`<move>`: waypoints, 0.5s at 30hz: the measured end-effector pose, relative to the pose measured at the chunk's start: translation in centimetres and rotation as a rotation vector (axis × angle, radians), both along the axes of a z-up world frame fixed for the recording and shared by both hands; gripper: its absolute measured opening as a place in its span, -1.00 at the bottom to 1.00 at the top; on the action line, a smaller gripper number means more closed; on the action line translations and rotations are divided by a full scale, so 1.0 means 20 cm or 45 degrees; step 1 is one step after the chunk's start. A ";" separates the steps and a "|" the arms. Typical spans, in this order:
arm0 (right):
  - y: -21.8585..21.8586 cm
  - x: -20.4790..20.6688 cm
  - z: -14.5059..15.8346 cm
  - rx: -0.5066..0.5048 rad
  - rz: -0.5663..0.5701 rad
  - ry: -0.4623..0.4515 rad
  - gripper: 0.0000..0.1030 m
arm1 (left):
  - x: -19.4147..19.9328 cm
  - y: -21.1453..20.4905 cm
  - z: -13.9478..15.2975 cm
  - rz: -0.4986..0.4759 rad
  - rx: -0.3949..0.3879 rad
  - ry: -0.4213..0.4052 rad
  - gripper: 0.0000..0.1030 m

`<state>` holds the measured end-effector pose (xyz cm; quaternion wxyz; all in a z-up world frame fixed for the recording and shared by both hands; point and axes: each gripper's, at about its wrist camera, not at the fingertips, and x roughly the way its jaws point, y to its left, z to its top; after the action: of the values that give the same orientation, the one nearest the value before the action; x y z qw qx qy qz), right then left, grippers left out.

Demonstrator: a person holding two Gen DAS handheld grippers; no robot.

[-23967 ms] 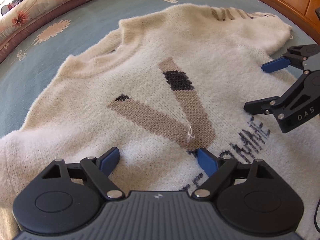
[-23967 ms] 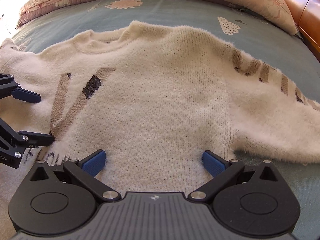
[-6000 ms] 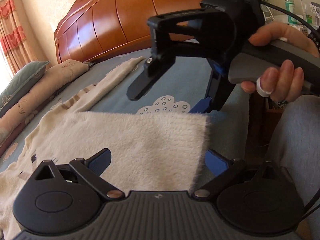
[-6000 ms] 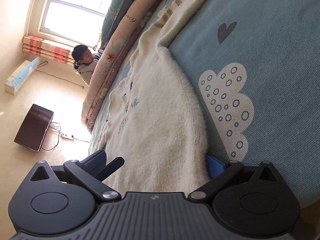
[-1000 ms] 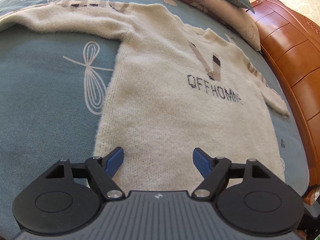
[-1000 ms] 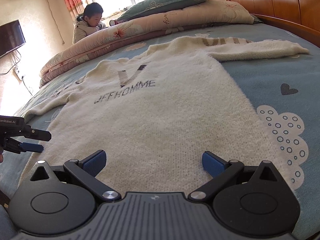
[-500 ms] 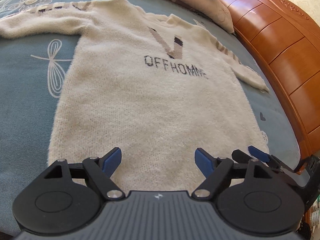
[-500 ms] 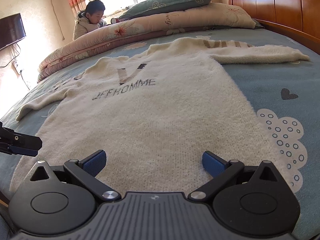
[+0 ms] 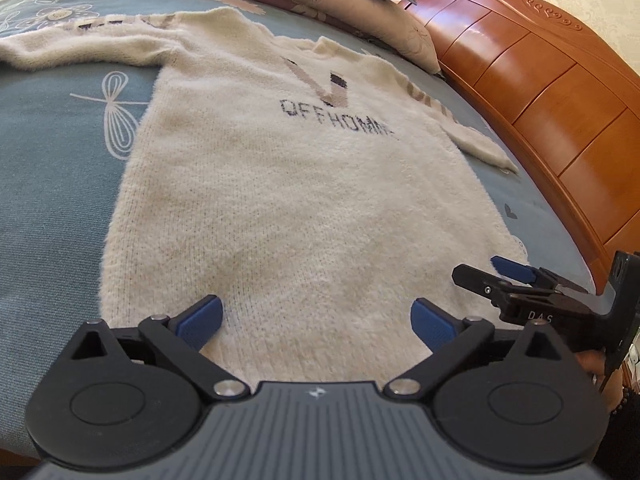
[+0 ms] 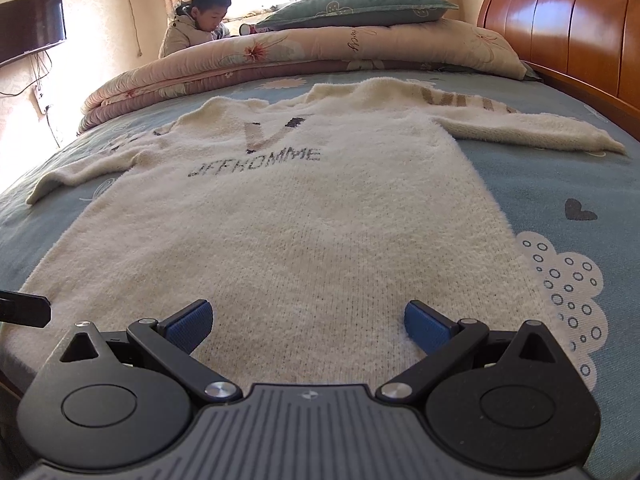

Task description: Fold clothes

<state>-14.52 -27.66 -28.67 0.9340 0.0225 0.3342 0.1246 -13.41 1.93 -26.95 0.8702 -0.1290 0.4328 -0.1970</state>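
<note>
- The cream sweater (image 9: 288, 184) lies flat and face up on the blue bedsheet (image 9: 52, 184), lettering showing, collar toward the rolled quilt (image 10: 280, 60) at the far edge and hem at the near edge where both tools wait.
- One sleeve (image 10: 532, 130) stretches toward the wooden headboard (image 9: 560, 92) side; the other sleeve (image 9: 76, 46) runs out to the opposite side. No fold has been made, in my judgement.
- The left gripper (image 9: 318, 318) is over the hem, its jaws opening, blue pads spread; knit lies under the gap but neither pad presses it, so nothing is held.
- The right gripper (image 10: 308, 322) is likewise released, wide apart above the hem and nearer the cloud-print corner of the sheet; in the left view it sits just beside the hem's headboard-side corner.
- Risk: the fluffy knit is thick and loose, so a shallow bite could catch only the top layer and the back would stay behind, giving a skewed fold.
- Risk: both tools look crowded toward the same stretch of hem; lifting from points too close together would let the far hem corner sag and drag.
- Risk: sleeves left spread could trail and bunch under the body.
</note>
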 end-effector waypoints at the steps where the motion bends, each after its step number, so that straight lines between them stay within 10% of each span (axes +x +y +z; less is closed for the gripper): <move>1: 0.01 0.00 0.00 -0.028 0.006 -0.004 1.00 | 0.00 -0.01 0.00 -0.005 0.013 -0.003 0.98; 15: 0.07 -0.03 0.00 -0.164 0.028 -0.006 1.00 | -0.06 -0.03 0.07 0.059 0.054 -0.019 0.98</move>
<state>-15.21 -26.17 -28.65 0.9328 -0.0418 0.3396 0.1132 -14.53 1.40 -25.61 0.8802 -0.1190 0.4274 -0.1686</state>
